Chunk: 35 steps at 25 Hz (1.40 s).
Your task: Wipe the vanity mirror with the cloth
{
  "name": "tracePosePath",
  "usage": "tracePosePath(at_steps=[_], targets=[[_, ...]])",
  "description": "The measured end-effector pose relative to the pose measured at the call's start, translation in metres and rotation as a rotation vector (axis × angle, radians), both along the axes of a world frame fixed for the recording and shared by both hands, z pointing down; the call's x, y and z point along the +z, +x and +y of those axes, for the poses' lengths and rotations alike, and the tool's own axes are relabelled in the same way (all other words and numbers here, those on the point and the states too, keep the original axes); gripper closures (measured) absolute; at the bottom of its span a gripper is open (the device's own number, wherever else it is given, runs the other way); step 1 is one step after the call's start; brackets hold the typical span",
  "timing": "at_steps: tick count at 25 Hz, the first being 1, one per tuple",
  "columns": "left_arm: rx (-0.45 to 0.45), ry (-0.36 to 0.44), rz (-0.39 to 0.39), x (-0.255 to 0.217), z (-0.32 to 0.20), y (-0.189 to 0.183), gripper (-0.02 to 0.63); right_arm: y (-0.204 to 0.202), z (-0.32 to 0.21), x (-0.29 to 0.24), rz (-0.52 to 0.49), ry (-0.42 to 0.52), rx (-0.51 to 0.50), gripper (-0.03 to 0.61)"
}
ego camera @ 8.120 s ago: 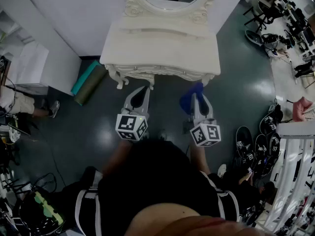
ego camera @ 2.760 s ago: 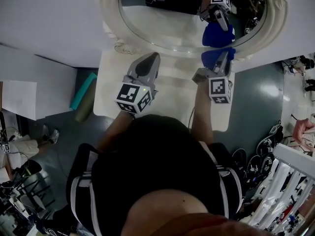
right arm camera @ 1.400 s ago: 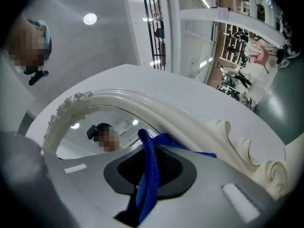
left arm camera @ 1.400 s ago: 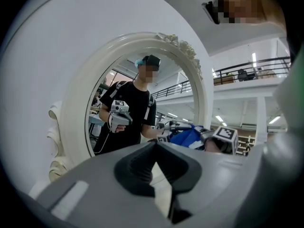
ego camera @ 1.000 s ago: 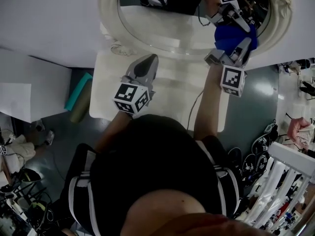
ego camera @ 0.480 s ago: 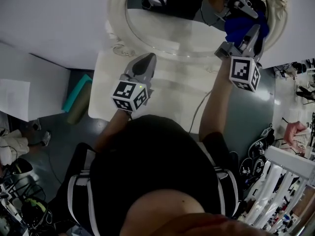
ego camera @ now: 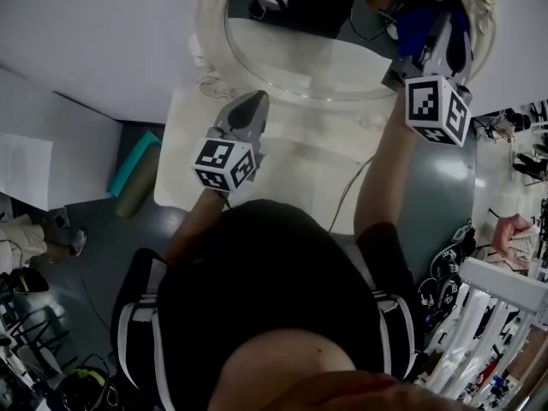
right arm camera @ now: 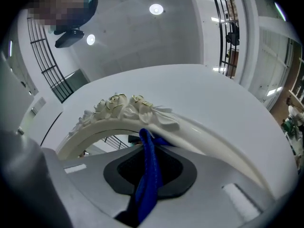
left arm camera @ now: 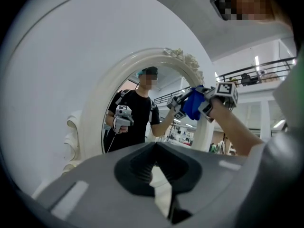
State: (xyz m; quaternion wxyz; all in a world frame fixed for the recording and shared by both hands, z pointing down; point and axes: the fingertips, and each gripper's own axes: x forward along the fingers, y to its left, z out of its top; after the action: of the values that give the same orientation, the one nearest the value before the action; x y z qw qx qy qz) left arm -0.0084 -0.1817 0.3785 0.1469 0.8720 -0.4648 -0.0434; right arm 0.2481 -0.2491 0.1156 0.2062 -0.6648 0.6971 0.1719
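Counter (ego camera: 291,169) space just below the vanity mirror (ego camera: 317,54) is where you hold your left gripper (ego camera: 253,103). Its jaws are pressed together on nothing, and it is parked low, likely so it does not block the glass. Farther up, at the mirror's upper right edge, your right gripper (ego camera: 441,41) pinches the blue cloth (right arm camera: 148,170). The cloth's free fold seems to touch the frame just under the carved flowers (right arm camera: 126,106). You hold it raised there, I judge, to wipe the mirror's rim.
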Motion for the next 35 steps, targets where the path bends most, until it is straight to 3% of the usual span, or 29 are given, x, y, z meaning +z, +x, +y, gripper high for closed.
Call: tracePosePath(at_steps=[14, 27, 31, 35], targets=[[-0.032, -0.003, 0.003, 0.002, 0.004, -0.018, 0.603, -0.091, -0.015, -0.04, 0.321, -0.024, 0.011, 0.537], [-0.042, -0.012, 0.01, 0.006, 0.001, -0.027, 0.603, -0.147, -0.024, -0.039, 0.476, -0.016, 0.043, 0.536], [-0.041, -0.02, 0.008, 0.008, -0.001, -0.027, 0.603, -0.16, -0.026, -0.037, 0.593, 0.018, 0.073, 0.535], [-0.045, -0.022, 0.009, 0.009, -0.003, -0.028, 0.603, -0.174, -0.027, -0.034, 0.64, 0.019, 0.074, 0.535]])
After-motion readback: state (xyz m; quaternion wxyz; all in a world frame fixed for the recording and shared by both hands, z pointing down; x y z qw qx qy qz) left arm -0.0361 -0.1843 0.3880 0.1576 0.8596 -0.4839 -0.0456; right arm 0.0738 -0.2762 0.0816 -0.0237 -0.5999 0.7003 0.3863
